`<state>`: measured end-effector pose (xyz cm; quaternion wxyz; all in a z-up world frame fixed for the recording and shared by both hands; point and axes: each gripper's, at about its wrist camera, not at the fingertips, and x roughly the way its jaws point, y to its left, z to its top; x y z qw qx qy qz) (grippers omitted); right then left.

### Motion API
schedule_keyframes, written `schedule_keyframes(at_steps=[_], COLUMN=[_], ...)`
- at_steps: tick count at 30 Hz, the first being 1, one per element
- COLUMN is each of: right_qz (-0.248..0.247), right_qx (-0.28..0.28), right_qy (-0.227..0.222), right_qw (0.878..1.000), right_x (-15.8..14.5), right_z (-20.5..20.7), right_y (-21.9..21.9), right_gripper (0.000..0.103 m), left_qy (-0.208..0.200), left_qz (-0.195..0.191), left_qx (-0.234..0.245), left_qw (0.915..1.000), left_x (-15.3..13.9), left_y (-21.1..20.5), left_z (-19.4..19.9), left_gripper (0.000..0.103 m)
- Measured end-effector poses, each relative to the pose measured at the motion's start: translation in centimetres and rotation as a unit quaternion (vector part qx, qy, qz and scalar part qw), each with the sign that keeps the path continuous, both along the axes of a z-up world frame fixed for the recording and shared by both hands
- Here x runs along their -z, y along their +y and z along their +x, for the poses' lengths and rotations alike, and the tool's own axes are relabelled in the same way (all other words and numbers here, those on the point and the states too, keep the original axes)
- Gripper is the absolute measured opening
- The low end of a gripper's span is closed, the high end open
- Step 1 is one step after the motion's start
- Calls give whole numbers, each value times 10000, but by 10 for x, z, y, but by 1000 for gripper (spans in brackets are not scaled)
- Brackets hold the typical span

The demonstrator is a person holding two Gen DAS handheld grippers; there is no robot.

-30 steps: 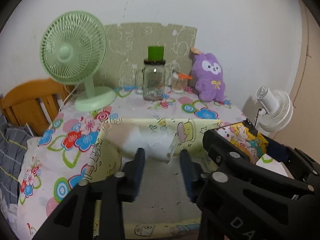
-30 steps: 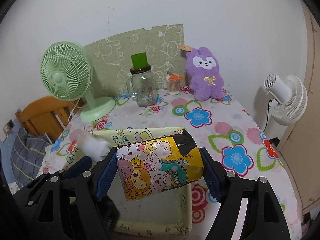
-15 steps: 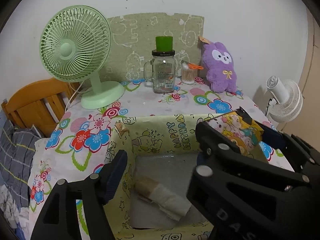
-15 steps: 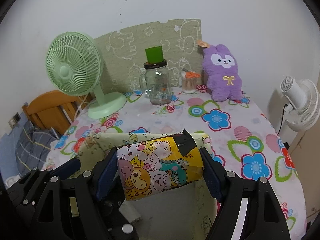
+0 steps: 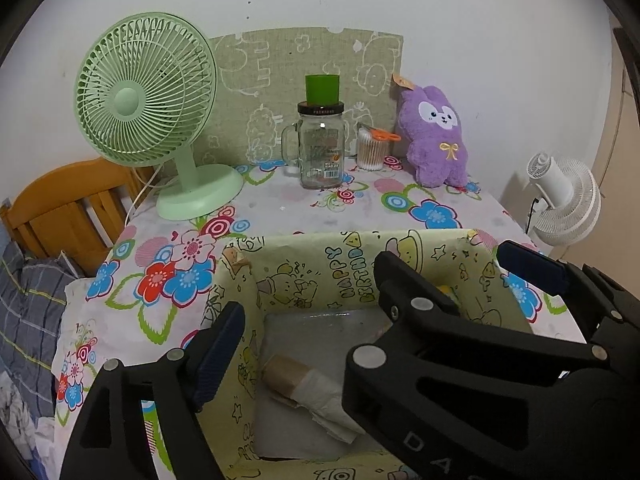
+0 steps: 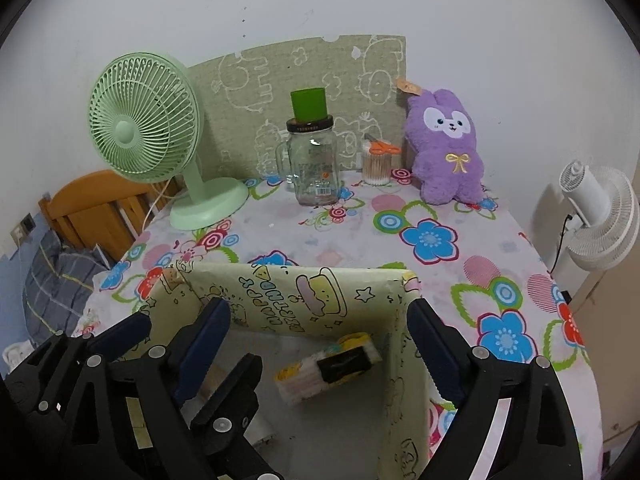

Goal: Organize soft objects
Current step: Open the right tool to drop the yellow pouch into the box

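Now: both grippers empty over the box

Both grippers hang over the yellow cartoon-print box on the flowered table. Right gripper is spread wide, nothing between its fingers; the cartoon-print tissue pack lies inside the box, tilted against the far wall near the right corner. Left gripper is also wide and empty, its right finger hidden behind the other gripper's black frame. Below it a paper roll lies on the box floor, partly unwound. Purple plush rabbit sits upright at the table's back edge, beside the cotton-swab cup.
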<state>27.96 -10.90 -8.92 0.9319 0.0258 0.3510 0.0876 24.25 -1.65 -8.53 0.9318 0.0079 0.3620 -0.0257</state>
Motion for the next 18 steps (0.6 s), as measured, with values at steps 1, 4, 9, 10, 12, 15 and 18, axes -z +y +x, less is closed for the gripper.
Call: schedule_keyframes(at_steps=[1, 4, 9, 10, 12, 15, 18], right_qz=[10, 47, 63, 43, 1, -3, -20], right_qx=[9, 36, 31, 33, 56, 69, 110], right_qy=[-1, -11, -67, -87, -136, -185, -227], right_qw=[10000, 10000, 10000, 9999, 9999, 9998, 9997], right_x=[-1, -5, -14, -16, -20, -27, -33], right_z=[-1, -5, -15, -17, -21, -28, -35], right_y=[-1, -3, -4, -3, -3, -3, -4], right_gripper=[92, 92, 92, 92, 92, 92, 92], left_qy=[-12, -73, -197, -213, -257, -338, -384], left_qz=[-4, 12, 11, 14, 18, 19, 24], left_qx=[8, 23, 53, 48, 50, 68, 55], left_qw=[10000, 10000, 9998, 9998, 9997, 9994, 9992], left_x=[-1, -5, -13, -15, -19, -24, -28], left_y=[0, -1, -2, -2, -2, -2, -2], left_z=[-1, -6, -15, -17, -20, -28, -34], left_gripper=[84, 85, 85, 85, 85, 86, 86])
